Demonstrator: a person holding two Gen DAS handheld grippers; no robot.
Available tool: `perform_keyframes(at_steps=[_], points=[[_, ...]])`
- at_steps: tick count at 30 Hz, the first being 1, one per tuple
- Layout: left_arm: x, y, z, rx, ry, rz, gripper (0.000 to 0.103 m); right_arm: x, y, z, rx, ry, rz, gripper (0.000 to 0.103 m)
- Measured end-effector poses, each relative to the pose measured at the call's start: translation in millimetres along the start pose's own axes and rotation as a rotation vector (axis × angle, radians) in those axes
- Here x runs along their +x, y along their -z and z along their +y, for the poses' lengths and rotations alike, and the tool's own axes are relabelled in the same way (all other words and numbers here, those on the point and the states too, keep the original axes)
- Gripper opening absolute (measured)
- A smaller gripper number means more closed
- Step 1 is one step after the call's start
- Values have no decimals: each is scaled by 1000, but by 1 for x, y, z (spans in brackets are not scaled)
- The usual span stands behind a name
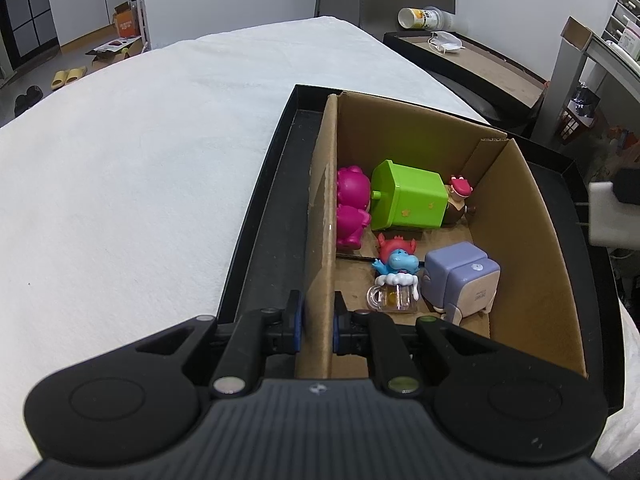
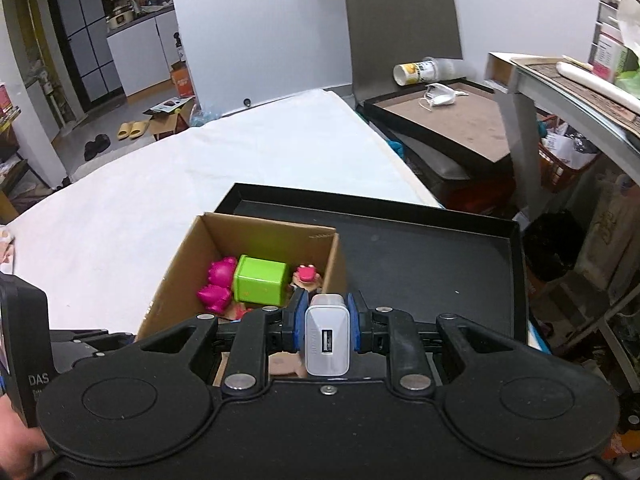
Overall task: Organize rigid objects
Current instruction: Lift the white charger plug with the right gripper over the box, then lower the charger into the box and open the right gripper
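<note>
Right wrist view: my right tool (image 2: 327, 326) pinches the white charger (image 2: 327, 340) above the cardboard box (image 2: 168, 280), whose wall my left tool (image 1: 318, 326) clamps; a misaimed release risks missing it.

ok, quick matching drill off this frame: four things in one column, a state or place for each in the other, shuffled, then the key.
Things
1. left gripper
2. white USB charger
3. green box
4. cardboard box

States
A. lying among toys inside the cardboard box
B. clamped on the cardboard wall
C. standing in the black tray
D. held in the right gripper

Pairs: 1-B, 2-D, 3-A, 4-C
</note>
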State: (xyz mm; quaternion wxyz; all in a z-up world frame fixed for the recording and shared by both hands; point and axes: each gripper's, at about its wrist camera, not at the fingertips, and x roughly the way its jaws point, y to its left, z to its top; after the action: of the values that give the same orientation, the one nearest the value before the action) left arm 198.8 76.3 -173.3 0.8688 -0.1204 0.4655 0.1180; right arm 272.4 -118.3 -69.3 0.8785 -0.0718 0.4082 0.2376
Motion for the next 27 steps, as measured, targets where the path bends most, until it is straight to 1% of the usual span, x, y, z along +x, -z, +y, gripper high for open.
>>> perform_keyframes(at_steps=[8, 13, 15, 18, 20, 27], points=[[1, 0, 3, -9, 15, 1, 13, 19, -7, 21, -16, -17, 25, 22], [1, 0, 4, -16, 23, 3, 13, 34, -9, 31, -28, -8, 40, 22], [2, 0, 4, -17, 26, 3, 13, 37, -11, 29, -10, 4, 36, 22], [2, 0, 5, -19, 31, 3, 14, 31, -17, 24, 23, 7, 12, 24], [2, -1, 5, -19, 30, -1, 14, 23, -18, 19, 35, 7, -5, 30], [1, 0, 5, -19, 33, 3, 14, 2, -11, 2, 96, 18, -16, 31]])
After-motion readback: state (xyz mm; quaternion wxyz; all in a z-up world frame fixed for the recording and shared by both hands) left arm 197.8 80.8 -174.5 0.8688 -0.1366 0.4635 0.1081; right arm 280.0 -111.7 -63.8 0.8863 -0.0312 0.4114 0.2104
